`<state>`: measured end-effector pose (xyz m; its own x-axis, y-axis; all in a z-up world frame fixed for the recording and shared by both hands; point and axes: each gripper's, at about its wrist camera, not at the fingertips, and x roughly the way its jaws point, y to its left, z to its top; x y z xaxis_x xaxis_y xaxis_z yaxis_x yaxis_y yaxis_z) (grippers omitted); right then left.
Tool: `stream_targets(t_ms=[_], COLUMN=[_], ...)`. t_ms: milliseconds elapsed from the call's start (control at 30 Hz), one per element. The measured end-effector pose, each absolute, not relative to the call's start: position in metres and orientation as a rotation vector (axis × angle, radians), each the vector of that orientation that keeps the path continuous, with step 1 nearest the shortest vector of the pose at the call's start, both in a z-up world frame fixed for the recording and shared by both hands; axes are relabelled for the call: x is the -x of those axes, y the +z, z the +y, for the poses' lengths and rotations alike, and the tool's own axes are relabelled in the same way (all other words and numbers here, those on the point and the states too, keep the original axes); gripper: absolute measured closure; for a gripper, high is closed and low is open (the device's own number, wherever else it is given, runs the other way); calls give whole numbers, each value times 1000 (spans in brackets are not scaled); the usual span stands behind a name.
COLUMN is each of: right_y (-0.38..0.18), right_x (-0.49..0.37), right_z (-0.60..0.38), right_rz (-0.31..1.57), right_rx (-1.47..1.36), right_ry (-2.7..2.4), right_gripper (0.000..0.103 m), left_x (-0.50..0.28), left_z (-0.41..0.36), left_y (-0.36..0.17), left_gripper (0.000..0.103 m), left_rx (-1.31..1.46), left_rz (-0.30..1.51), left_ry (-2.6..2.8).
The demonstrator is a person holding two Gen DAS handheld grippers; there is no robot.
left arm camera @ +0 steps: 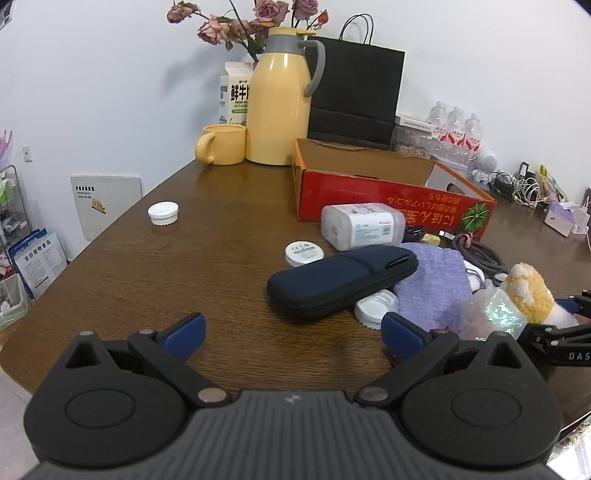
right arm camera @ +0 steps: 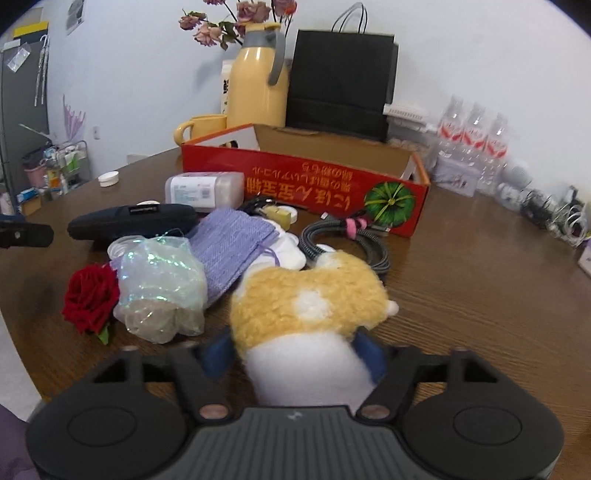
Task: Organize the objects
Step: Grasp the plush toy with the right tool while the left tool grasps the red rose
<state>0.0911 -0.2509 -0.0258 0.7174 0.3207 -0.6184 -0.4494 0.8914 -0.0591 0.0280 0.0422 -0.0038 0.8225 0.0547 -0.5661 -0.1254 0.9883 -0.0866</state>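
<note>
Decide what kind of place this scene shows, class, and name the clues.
Probably a home dining or living area. A wooden table against a white wall holds a yellow thermos jug with matching mug, a milk carton and dried roses.

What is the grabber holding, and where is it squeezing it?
The right gripper has its jaws around the plush toy, squeezing its white end. The left gripper is open and holds nothing.
</note>
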Motion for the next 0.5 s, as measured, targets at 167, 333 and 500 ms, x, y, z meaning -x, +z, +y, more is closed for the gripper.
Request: stream_targets(t_ms=[167, 333, 500], right_y=[-25, -20, -16], right_x=[-87, -75, -65], right_z=[-250, -254, -255], right_rz=[624, 588, 563], right_rx=[190, 157, 140], right_ry=[418, 377, 351], right_gripper=[42, 43, 43], left_x=[-30, -27, -30], left_z=[41, 24, -4], left_y=[-7, -9, -16], left_gripper=[0, 0, 0], left_rx=[124, 105, 52], left_rz=[607, 605, 614], left_ry=[62, -41, -127])
